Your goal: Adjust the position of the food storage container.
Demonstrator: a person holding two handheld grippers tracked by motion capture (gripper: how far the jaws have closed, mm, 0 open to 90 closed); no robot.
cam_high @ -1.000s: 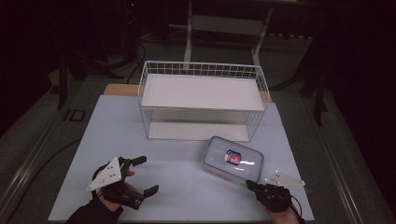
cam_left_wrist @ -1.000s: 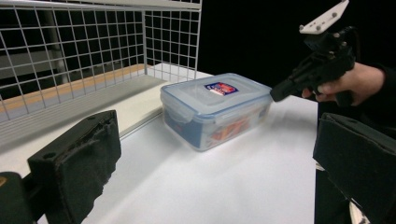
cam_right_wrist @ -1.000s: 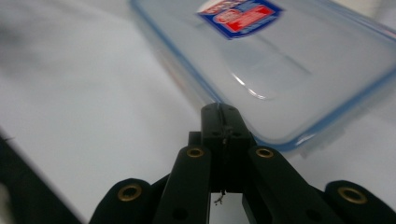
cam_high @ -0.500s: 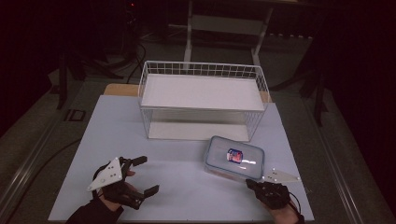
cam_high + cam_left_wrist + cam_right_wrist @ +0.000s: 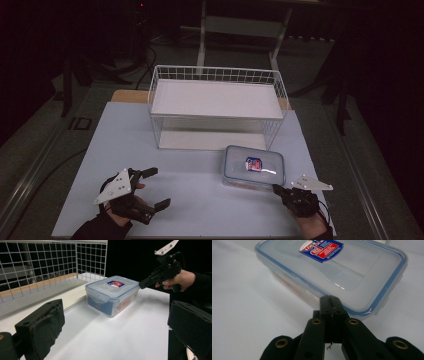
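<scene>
Since the earlier frames, container [image 5: 254, 168] has slid slightly left; right gripper [image 5: 276, 189], jaws closed together and empty, tips meet its near-right corner. It lies just before the wire basket [image 5: 216, 107], long axis nearly across the table. Left gripper [image 5: 155, 187] rests well apart, jaws wide.

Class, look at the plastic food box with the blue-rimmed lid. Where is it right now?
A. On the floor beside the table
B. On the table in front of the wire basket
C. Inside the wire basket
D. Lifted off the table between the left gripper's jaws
B: the box stands on the table, just in front of the wire basket.
</scene>
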